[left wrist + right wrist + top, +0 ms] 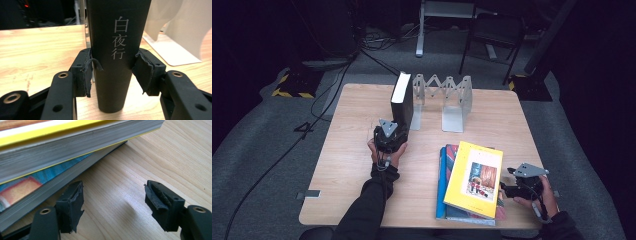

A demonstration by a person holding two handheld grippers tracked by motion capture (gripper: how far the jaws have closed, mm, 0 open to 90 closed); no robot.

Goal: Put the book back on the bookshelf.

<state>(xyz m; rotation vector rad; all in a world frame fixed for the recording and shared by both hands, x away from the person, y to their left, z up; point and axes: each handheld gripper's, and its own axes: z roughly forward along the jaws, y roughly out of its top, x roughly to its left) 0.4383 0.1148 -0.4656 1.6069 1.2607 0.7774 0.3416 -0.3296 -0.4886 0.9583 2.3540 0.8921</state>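
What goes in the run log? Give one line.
left gripper: shut on upright black book | right gripper: open beside yellow paperback book | grey metal bookend rack: behind

High view looks down from above; claw views close, level; all share table (362, 150).

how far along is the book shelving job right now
Done: one black book stands upright on the table against the metal book rack. In hand: the left gripper has that book's spine between its jaws, pads at the cover. Left: the yellow book and the ones under it lie stacked flat, and the right gripper waits open beside them, holding nothing.
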